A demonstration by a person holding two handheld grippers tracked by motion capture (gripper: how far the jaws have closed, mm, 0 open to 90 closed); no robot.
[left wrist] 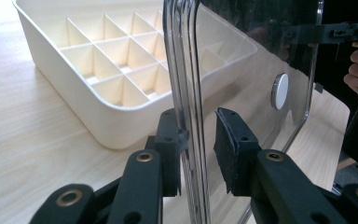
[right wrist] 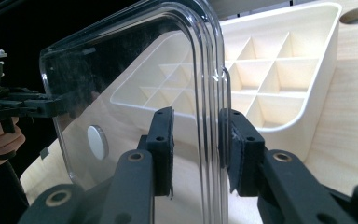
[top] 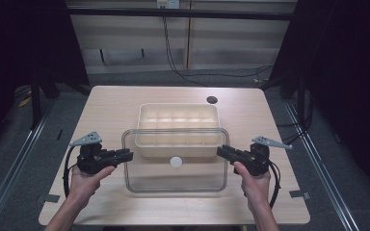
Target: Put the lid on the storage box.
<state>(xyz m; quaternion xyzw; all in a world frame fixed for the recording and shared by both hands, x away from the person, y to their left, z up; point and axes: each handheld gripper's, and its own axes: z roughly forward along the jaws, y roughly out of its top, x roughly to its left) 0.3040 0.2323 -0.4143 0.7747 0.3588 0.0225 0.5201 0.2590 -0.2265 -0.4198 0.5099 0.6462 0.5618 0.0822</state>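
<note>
A clear plastic lid [top: 176, 180] with a white round knob [top: 176, 161] hangs level over the table's near half, its far edge overlapping the front of a cream divided box [top: 176, 105]. My left gripper [top: 129, 155] is shut on the lid's left rim, and my right gripper [top: 220, 150] is shut on its right rim. In the left gripper view the lid [left wrist: 242, 60] stands edge-on between the left gripper's [left wrist: 198, 144] pads, with the box [left wrist: 112, 116] behind. The right gripper view shows the right gripper [right wrist: 196, 149] clamping the lid's [right wrist: 135, 93] rim, the box [right wrist: 307, 126] beyond it.
The wooden table [top: 101, 106] has a round dark hole [top: 212, 100] behind the box. Tape marks [top: 51, 198] sit at the near corners. Metal rails and cables lie on the floor beside and behind the table.
</note>
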